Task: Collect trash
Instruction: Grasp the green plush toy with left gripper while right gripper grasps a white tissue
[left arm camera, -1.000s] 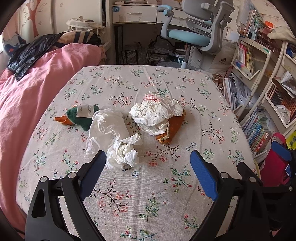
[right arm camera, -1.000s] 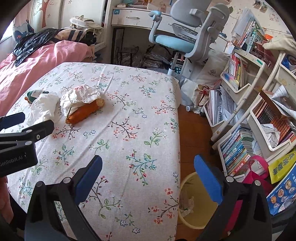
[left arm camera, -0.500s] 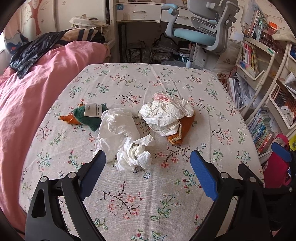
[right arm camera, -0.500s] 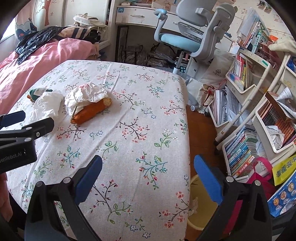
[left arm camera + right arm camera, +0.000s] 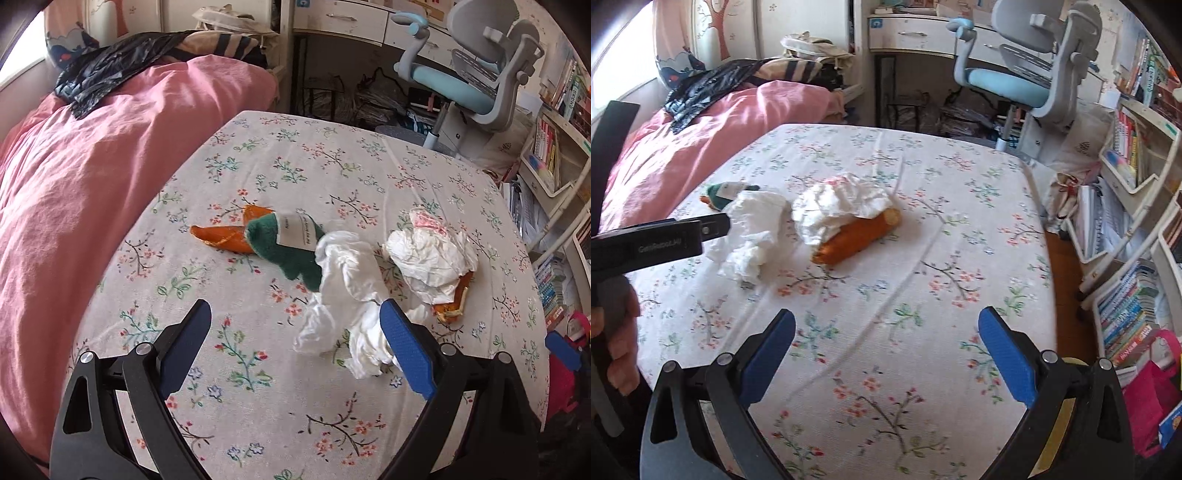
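Note:
A crumpled white tissue point(image 5: 345, 291) lies on the floral bed sheet point(image 5: 258, 406), just ahead of my left gripper point(image 5: 295, 345), which is open with its right finger beside the tissue. A second crumpled paper wad point(image 5: 432, 254) rests on an orange plush roll point(image 5: 452, 304). Behind the tissue lies a green and orange plush carrot point(image 5: 273, 240). From the right wrist view I see the tissue point(image 5: 753, 232), the paper wad point(image 5: 838, 206) on the orange roll point(image 5: 857, 240), and the left gripper's finger point(image 5: 665, 240) over the tissue. My right gripper point(image 5: 886, 354) is open over bare sheet.
A pink duvet point(image 5: 74, 184) covers the bed's left side, with a black bag point(image 5: 110, 70) on it. A blue-grey desk chair point(image 5: 1027, 74) and a desk stand beyond the bed. Bookshelves point(image 5: 1137, 221) line the right. A yellow bin rim point(image 5: 1071, 362) shows behind the right finger.
My left gripper has swung left and closer, so the tissue now sits by its right finger. The right gripper has moved left over the bed, away from the bin.

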`<state>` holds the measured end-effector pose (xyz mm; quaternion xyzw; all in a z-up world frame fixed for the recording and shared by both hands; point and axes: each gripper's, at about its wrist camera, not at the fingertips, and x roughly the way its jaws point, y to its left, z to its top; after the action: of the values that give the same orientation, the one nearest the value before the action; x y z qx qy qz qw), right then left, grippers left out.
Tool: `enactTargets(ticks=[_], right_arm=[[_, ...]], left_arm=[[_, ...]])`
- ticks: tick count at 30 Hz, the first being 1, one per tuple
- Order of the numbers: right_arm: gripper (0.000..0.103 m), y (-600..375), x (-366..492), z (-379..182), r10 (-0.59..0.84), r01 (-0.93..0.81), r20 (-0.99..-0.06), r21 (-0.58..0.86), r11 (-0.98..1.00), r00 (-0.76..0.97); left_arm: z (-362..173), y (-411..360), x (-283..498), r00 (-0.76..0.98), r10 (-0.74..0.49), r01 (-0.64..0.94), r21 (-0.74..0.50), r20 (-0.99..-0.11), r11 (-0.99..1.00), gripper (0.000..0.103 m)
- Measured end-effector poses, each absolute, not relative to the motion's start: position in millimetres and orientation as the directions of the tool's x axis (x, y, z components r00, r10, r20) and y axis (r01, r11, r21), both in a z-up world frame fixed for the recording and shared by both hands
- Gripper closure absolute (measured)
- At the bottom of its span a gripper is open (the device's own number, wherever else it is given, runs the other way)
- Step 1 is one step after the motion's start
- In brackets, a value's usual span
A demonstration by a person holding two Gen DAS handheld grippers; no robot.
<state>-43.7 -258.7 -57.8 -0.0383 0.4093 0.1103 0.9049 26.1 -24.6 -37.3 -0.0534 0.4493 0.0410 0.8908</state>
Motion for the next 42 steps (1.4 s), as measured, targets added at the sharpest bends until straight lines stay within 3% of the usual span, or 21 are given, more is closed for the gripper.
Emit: enactTargets(ticks=[5, 8, 12, 15, 17, 18, 19, 20, 21, 26, 33, 37, 42], right_arm=[[0.01, -226.6, -39.0, -53.2, 0.31, -0.343, -0.712, 0.103, 0.934, 0.63], [0.023, -210.9, -29.8, -53.4, 0.364, -0.378, -0.699, 0.143, 0.915, 0.616], [0.026, -195.4, -18.9, -62.1, 0.403, -0.384, -0.695, 0.194, 0.903, 0.596], [0.035, -189.6, -13.5, -74.2, 0.414, -0.371, -0.708, 0.227, 0.901, 0.573], [0.047, -189.6, -8.7, -81.5, 0.421, -0.359, -0.717, 0.25, 0.899, 0.555], [0.052, -190.2, -7.0, -83.8, 0.425, -0.352, -0.722, 0.262, 0.898, 0.546], [0.065, -191.0, -6.3, -84.3, 0.434, -0.351, -0.72, 0.276, 0.895, 0.541], [0.078, -192.5, -7.0, -83.3, 0.44, -0.35, -0.715, 0.284, 0.893, 0.543], [0.082, -193.2, -8.0, -83.2, 0.44, -0.349, -0.716, 0.285, 0.893, 0.541], [0.087, -199.0, -18.9, -77.2, 0.443, -0.358, -0.722, 0.283, 0.89, 0.531], [0.088, -223.7, -41.9, -65.4, 0.421, -0.357, -0.733, 0.255, 0.898, 0.535], [0.088, -238.8, -44.4, -67.3, 0.396, -0.331, -0.748, 0.246, 0.911, 0.533], [0.088, -246.3, -48.4, -68.2, 0.384, -0.319, -0.754, 0.242, 0.916, 0.532]], left_arm=[[-24.3, 16.2, 39.6, 0.612, 0.084, -0.217, -0.065, -0.786, 0.974, 0.014], [-24.4, 32.9, 55.6, 0.599, 0.11, -0.253, -0.057, -0.793, 0.966, 0.014], [-26.9, 32.6, 73.4, 0.588, 0.093, -0.23, -0.056, -0.803, 0.972, 0.014], [-30.5, 26.0, 83.3, 0.58, 0.061, -0.188, -0.06, -0.812, 0.98, 0.014], [-34.5, 21.4, 90.0, 0.575, 0.015, -0.156, -0.091, -0.818, 0.984, 0.014], [-36.5, 17.3, 93.2, 0.571, -0.002, -0.134, -0.095, -0.821, 0.986, 0.021], [-38.4, 11.9, 95.4, 0.57, -0.019, -0.107, -0.098, -0.821, 0.989, 0.03], [-41.4, 7.5, 97.5, 0.564, -0.049, -0.077, -0.112, -0.824, 0.991, 0.056], [-45.2, 4.4, 98.9, 0.551, -0.094, -0.047, -0.143, -0.829, 0.989, 0.076], [-35.4, 0.8, 81.1, 0.592, -0.141, -0.012, -0.183, -0.793, 0.983, 0.086], [-24.3, 16.6, 34.9, 0.595, -0.201, 0.005, -0.246, -0.778, 0.969, 0.086], [-34.7, 24.9, 19.8, 0.533, -0.209, -0.007, -0.252, -0.82, 0.968, 0.084], [-57.2, 15.7, 22.2, 0.466, -0.143, 0.004, -0.16, -0.873, 0.987, 0.053]])
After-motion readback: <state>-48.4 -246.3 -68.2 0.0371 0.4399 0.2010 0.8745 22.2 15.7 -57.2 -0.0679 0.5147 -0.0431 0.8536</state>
